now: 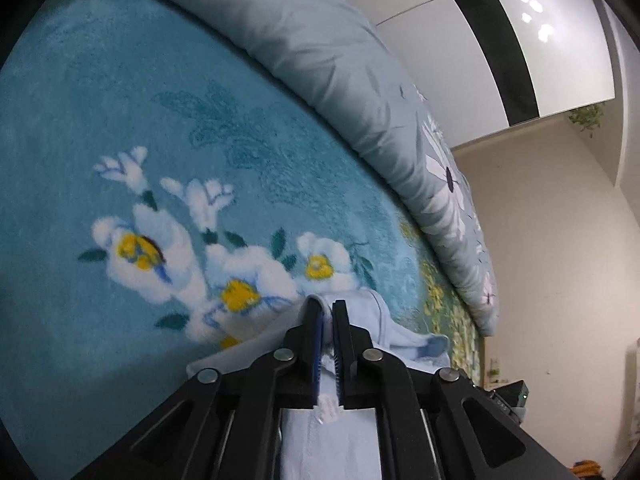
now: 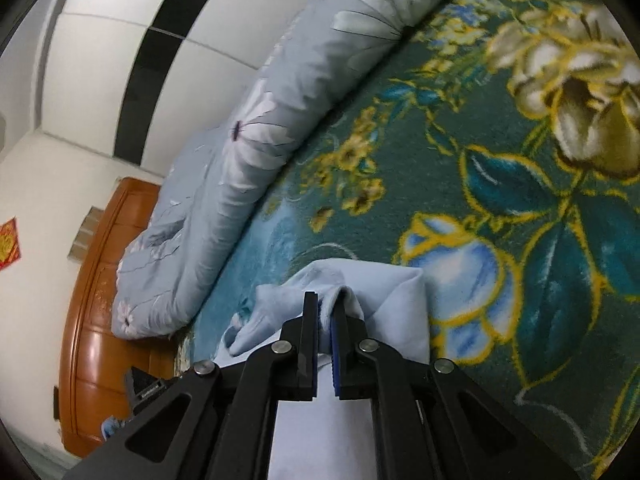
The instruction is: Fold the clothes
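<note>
While both grippers point down at the bed, the left gripper (image 1: 327, 308) has its fingers standing narrowly apart with a fold of the pale blue garment (image 1: 404, 336) lying between them, the pads seemingly slack on the cloth, and the right gripper (image 2: 325, 300) is pinched tight on another bunched edge of the same garment (image 2: 384, 296). That garment lies crumpled on the teal flowered blanket (image 1: 120, 120), which covers the bed, not far from the rolled grey-blue quilt (image 1: 320, 60) that runs along the blanket's far edge by the white wall. Beyond the quilt's end, in the right wrist view, stands an orange-brown wooden headboard (image 2: 92, 320).
</note>
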Demonstrator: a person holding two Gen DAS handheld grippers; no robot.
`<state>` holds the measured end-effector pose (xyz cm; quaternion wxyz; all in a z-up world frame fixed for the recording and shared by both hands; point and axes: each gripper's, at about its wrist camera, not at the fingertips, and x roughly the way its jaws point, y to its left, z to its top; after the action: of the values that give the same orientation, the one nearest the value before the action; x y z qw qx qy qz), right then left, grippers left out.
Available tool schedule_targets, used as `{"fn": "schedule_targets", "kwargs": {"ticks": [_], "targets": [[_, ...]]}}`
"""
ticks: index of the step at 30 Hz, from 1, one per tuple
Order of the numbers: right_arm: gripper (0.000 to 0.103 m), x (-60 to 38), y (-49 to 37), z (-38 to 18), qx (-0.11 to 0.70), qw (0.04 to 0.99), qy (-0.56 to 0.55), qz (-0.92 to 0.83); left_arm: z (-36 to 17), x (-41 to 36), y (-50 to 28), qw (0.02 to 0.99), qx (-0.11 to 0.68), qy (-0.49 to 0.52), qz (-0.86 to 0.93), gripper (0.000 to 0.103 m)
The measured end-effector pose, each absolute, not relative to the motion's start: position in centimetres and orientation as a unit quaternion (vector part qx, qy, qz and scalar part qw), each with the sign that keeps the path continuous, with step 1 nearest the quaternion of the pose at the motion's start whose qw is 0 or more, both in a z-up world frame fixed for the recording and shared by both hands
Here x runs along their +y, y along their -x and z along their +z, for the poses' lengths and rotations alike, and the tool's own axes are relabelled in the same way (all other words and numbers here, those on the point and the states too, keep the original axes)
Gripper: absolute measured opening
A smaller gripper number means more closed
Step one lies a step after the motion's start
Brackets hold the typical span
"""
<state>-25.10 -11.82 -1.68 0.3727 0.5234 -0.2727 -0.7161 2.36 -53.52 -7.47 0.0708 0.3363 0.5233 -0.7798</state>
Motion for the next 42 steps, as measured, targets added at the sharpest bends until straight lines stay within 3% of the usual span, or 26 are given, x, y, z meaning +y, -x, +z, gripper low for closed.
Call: {"fn": "schedule_targets", "kwargs": {"ticks": [2, 4, 6, 10, 16, 22, 24, 29, 31, 33, 35, 38, 42], "targets": [[0.033, -11.2, 24.7, -0.7, -0.253, 0.369, -0.511, -0.734, -6.5, -53.4, -3.5, 0.076, 0.515, -0.331, -0.788, 0.046], [0.040, -10.5, 24.3, 0.4, -0.242, 0.369, -0.500, -0.745, -5.5, -53.4, -4.6, 0.077, 0.512, -0.319, -0.794, 0.053], [0.040, -9.2, 24.0, 1.3, -0.244, 0.363, -0.494, -0.751, -4.9, -53.3, -5.8, 0.077, 0.519, -0.312, -0.792, 0.061], [0.040, -6.1, 21.9, 1.4, -0.258, 0.367, -0.503, -0.739, -4.8, -50.1, -8.8, 0.055, 0.483, -0.370, -0.791, 0.068], [0.040, -2.3, 16.1, -2.5, -0.221, 0.365, -0.563, -0.707, -8.9, -45.4, -13.5, 0.036, 0.485, -0.455, -0.746, 0.069], [0.040, -0.6, 12.8, -4.8, -0.275, 0.351, -0.578, -0.683, -8.7, -43.7, -14.3, 0.054, 0.497, -0.445, -0.743, 0.076], [0.040, -1.2, 12.4, -4.9, -0.289, 0.337, -0.583, -0.681, -8.8, -43.5, -13.6, 0.071, 0.507, -0.437, -0.740, 0.084], [0.040, -3.1, 11.3, -5.4, -0.326, 0.303, -0.568, -0.692, -9.1, -43.4, -13.4, 0.102, 0.546, -0.392, -0.733, 0.085], [0.040, -3.7, 11.0, -5.4, -0.335, 0.302, -0.558, -0.697, -9.2, -43.3, -13.7, 0.112, 0.560, -0.368, -0.734, 0.083], [0.038, -4.2, 10.6, -5.4, -0.344, 0.301, -0.547, -0.701, -9.6, -43.5, -14.2, 0.120, 0.578, -0.348, -0.729, 0.062], [0.016, -4.5, 10.6, -5.7, -0.354, 0.304, -0.546, -0.696, -10.0, -43.6, -14.6, 0.126, 0.586, -0.341, -0.724, 0.046], [0.010, -4.5, 10.8, -6.0, -0.356, 0.309, -0.546, -0.693, -10.6, -43.6, -15.0, 0.116, 0.597, -0.330, -0.722, 0.010], [0.007, -3.3, 10.6, -4.3, -0.341, 0.321, -0.512, -0.720, -9.7, -43.8, -15.9, 0.128, 0.598, -0.297, -0.734, 0.009]]}}
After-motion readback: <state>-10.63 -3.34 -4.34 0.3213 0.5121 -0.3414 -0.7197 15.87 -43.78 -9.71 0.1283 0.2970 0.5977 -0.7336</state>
